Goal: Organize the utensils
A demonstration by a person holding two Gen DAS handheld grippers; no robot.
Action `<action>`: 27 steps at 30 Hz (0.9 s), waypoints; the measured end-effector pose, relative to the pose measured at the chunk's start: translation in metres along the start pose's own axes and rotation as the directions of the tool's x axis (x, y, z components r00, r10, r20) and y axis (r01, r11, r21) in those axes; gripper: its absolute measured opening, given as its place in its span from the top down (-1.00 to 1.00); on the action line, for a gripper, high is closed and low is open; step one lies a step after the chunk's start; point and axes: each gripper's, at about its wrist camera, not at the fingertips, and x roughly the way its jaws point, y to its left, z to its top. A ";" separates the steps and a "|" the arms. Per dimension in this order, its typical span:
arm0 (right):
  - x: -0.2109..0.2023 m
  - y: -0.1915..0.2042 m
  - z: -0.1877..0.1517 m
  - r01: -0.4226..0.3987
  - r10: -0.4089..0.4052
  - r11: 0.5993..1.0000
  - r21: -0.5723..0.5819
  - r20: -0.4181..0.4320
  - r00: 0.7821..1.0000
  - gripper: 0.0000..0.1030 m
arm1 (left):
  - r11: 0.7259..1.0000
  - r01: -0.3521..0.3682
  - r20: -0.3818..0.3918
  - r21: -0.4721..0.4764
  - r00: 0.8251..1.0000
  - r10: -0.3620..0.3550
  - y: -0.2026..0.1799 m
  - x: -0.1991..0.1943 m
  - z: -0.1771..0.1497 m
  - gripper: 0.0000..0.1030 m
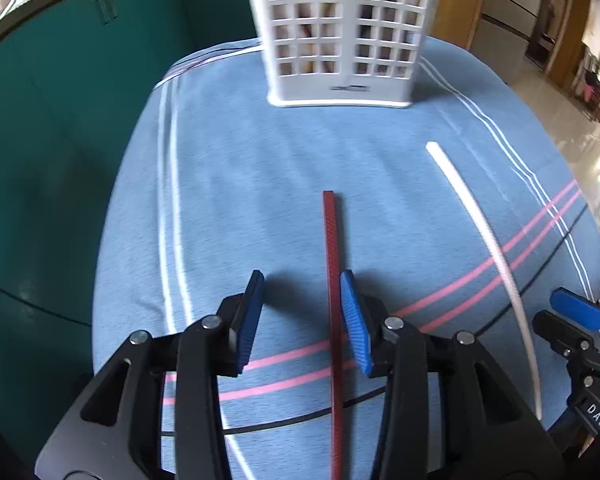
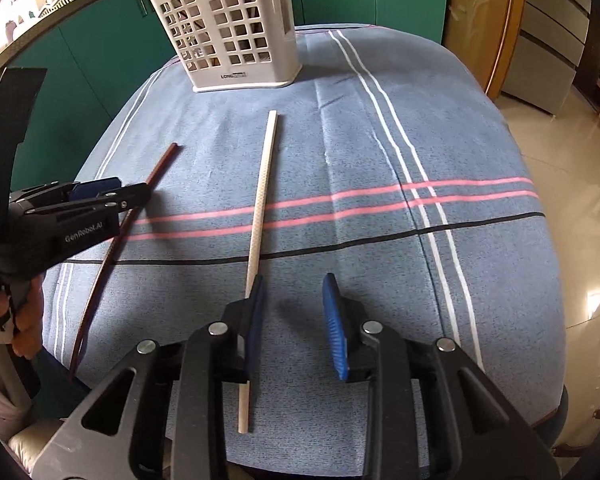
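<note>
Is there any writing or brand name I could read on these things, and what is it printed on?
"GenRobot.AI": on the black body of the left gripper, seen from the right wrist view.
"DAS": cut off at the picture's edge, on the right gripper.
"LONG...": label at the foot of the white utensil basket; the rest is too blurred to read.

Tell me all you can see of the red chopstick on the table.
The red chopstick is long, thin and square-edged, dark red with a fine woven-looking texture. It lies flat on the blue striped cloth, pointing toward the white basket. The open left gripper straddles it, the stick close beside the right-hand pad.
</note>
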 end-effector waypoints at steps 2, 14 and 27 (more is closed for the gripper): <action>0.002 0.001 0.001 -0.001 0.001 1.000 0.001 -0.003 1.000 0.43 | 1.000 -0.012 -0.001 -0.012 1.000 0.012 0.006 -0.001 -0.001 0.22; 0.005 0.004 0.005 0.008 -0.008 1.000 0.005 -0.005 1.000 0.25 | 0.998 -0.055 0.018 -0.001 0.998 0.055 0.010 -0.002 -0.003 0.06; 0.016 0.013 0.047 -0.015 0.015 1.000 -0.008 0.015 1.000 0.02 | 0.997 -0.073 0.035 -0.005 0.997 0.073 0.013 0.000 -0.004 -0.16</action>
